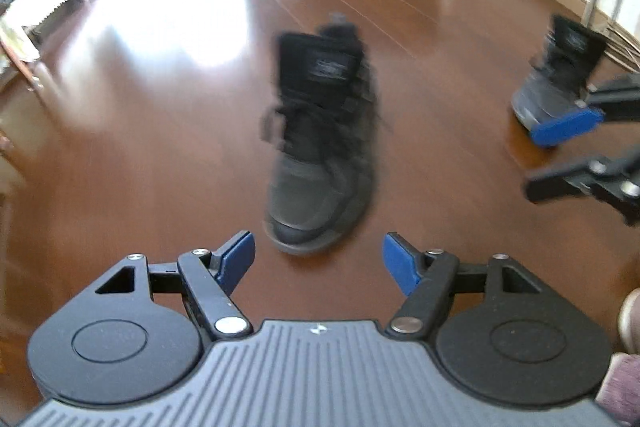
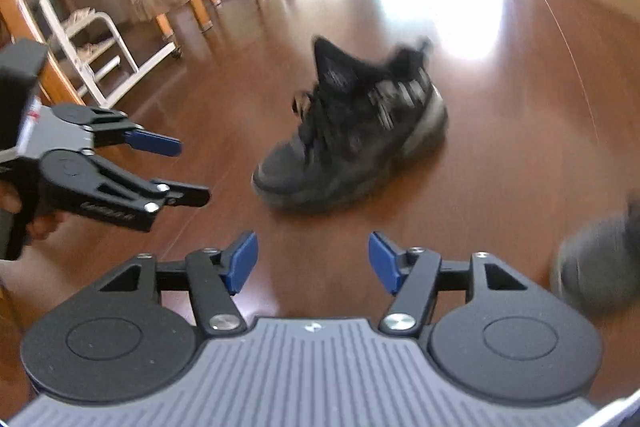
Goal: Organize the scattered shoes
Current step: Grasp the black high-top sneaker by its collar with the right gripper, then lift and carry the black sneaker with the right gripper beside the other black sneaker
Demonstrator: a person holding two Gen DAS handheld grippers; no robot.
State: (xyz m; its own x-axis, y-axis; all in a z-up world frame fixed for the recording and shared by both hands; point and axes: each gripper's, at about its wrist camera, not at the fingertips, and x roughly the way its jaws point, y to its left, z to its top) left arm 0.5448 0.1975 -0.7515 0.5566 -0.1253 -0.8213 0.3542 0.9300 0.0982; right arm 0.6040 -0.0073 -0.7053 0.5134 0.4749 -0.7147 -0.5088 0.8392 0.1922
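I hold my left hand-held gripper (image 1: 319, 259) released and empty just short of the toe of a black high-top sneaker (image 1: 320, 143) standing mid-floor (image 1: 440, 27), with my right hand-held gripper (image 2: 313, 263) likewise released beside it, lined up for pairing.

Centre shoe (image 1: 320, 147): smeared by motion — laces and tongue label unreadable.
Second shoe (image 1: 560, 83): blurred; its near side is hidden behind the right gripper (image 1: 560, 159), whose body runs off the right edge.
Shoe seen from the right wrist (image 2: 352, 135): side markings streaked, no detail.
Grey shape (image 2: 600, 259): cut by the right edge, too blurred to name.
Left gripper (image 2: 188, 167): holding hand (image 2: 24, 215) mostly cut by the left edge.
Far floor (image 1: 440, 7): washed out by glare — surface there unreadable.
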